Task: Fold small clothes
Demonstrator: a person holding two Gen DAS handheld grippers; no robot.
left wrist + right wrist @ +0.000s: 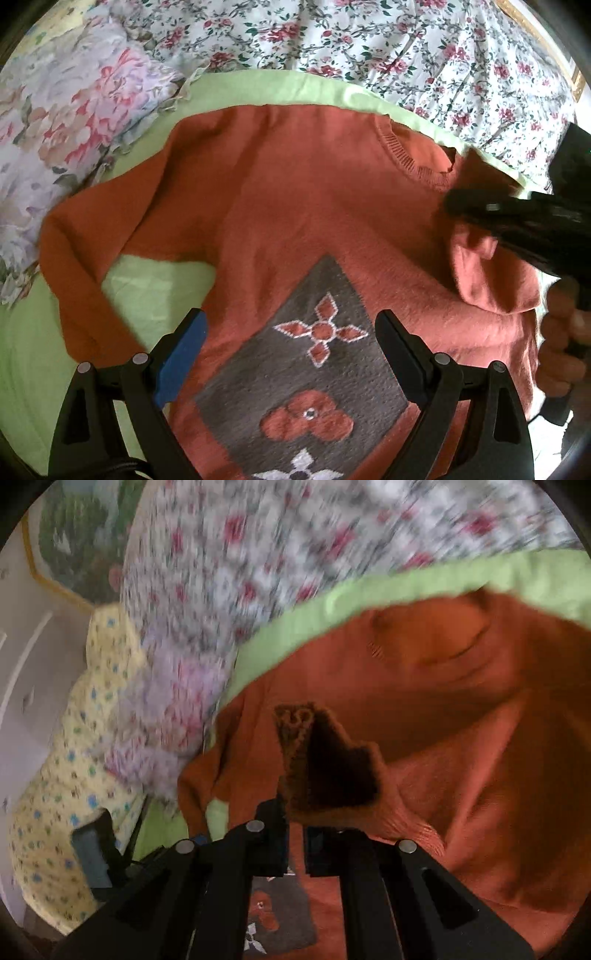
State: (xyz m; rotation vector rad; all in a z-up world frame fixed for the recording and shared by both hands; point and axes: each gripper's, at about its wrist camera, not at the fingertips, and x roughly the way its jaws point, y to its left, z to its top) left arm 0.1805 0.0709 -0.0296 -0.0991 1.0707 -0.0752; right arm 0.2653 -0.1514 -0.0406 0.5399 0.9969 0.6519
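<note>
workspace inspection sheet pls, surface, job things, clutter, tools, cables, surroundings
surface: light green sheet spread over a floral bedcover.
job's things: orange sweater lying front up, grey patterned panel showing; one sleeve out flat, the other side lifted.
clutter: floral pillow; yellow dotted cloth.
tools: left tool open above the sweater; right tool shut on a fold of the sweater.
cables: nothing seen.
surroundings: white wall beside the bed.

left gripper [291, 332]: black, blue pad; right gripper [294, 830]: black, silver rivets
</note>
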